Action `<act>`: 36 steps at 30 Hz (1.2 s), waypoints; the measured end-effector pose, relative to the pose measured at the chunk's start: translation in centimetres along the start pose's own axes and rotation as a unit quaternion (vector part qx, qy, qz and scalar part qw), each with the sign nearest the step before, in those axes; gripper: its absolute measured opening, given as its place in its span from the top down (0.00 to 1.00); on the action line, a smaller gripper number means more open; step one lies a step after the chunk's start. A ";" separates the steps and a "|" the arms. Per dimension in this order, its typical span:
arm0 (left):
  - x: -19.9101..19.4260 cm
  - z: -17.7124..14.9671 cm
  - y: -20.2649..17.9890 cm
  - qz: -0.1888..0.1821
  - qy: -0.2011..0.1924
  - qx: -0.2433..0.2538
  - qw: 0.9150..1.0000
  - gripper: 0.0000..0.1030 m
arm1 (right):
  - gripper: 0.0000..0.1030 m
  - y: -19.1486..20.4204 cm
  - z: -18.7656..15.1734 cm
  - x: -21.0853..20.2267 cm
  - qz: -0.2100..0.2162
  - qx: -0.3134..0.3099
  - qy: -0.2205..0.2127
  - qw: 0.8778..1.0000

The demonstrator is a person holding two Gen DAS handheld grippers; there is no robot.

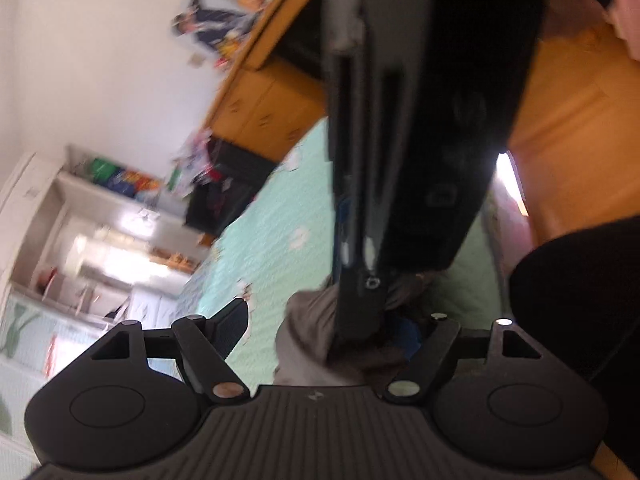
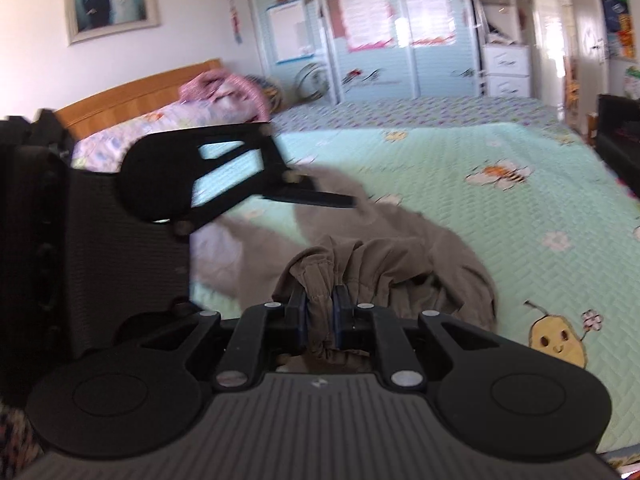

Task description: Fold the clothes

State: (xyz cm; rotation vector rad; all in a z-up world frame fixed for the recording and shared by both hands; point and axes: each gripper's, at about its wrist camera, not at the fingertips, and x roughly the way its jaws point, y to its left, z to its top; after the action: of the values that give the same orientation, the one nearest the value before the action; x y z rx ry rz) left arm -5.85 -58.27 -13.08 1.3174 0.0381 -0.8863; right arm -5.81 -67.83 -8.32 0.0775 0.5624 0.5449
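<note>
The right gripper point(image 2: 320, 312) is nearly closed, its blue-padded fingers pinching a bunched fold of the crumpled brown-grey cotton garment point(image 2: 384, 240), which trails away from it onto the mint-green quilted bedspread with bee and flower prints point(image 2: 500, 208). The left gripper point(image 1: 320, 320) stands wide, nothing pressed between its pads; in its own tilted, blurred view the right tool's black body crosses just ahead, the cloth bunched beneath. From the right view it hovers beyond and leftward, over the garment's far edge, likely the nearer hand for a second corner.
</note>
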 end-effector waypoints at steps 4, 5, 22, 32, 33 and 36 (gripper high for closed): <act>0.0 0.1 -0.7 -0.033 -0.025 0.019 0.999 0.56 | 0.86 -0.7 0.0 -0.6 0.047 0.021 0.008 0.999; 0.2 0.3 -0.5 -0.033 -0.022 0.004 0.999 0.63 | 0.86 -0.8 -0.1 -0.7 0.051 0.026 0.011 0.998; -3.2 -13.0 23.5 0.094 0.071 -0.522 0.845 0.86 | 0.55 -9.4 -11.1 -4.5 -0.030 0.441 -0.146 0.885; -6.9 -14.7 29.4 0.089 0.081 -0.601 0.791 0.86 | 0.40 -2.3 -6.4 1.8 -0.028 0.282 -0.049 0.958; -6.8 -14.4 29.7 0.085 0.081 -0.603 0.789 0.86 | 0.39 -0.7 -5.4 2.8 -0.028 0.243 -0.041 0.969; -6.2 -12.8 30.5 0.074 0.077 -0.599 0.793 0.86 | 0.34 3.9 -2.9 6.1 -0.027 0.144 -0.034 0.989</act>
State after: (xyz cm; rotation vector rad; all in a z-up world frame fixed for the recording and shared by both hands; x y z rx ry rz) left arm 13.30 -44.61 11.07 0.1657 0.5351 -0.4241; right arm -4.89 -61.58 -12.88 0.3518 0.5722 0.4038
